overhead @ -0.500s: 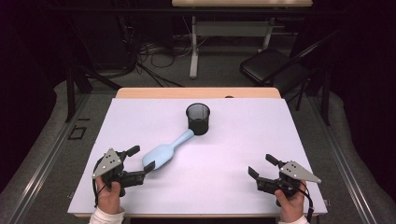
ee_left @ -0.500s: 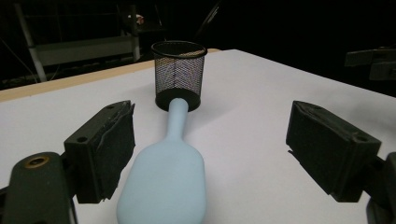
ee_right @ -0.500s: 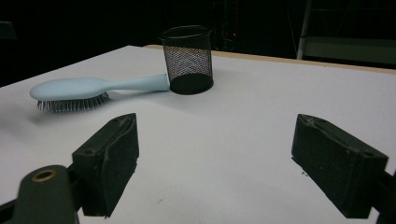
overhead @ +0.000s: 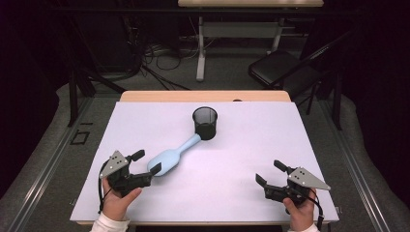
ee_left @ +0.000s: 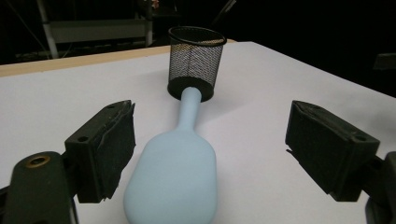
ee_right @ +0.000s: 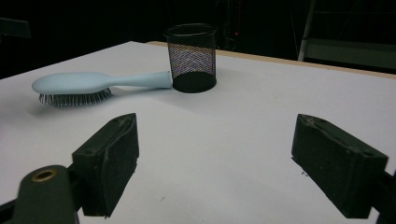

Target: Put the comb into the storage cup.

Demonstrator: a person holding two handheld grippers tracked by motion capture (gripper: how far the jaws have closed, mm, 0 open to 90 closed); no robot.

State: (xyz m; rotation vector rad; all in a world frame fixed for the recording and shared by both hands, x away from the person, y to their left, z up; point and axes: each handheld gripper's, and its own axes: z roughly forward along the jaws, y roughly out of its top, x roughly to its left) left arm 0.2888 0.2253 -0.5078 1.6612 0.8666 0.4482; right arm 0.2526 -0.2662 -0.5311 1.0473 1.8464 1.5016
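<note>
High view: a wooden table (overhead: 145, 96) is being covered by a white sheet (overhead: 232, 169). Behind it, a black chair (overhead: 280, 72) and floor cables (overhead: 164, 53) are being shown. A pale blue hairbrush (overhead: 171, 157) is lying bristles down, its handle tip touching a black mesh cup (overhead: 205, 123). The left gripper (overhead: 145, 162) is being held wide around the brush head, pads not pressing. The right gripper (overhead: 269, 173) is being held wide and empty, well apart.

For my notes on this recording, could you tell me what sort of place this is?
Probably a lab or recording room: a white-covered table set up on its own, loose cables on the floor behind it, and a folding chair among dark surroundings.
</note>
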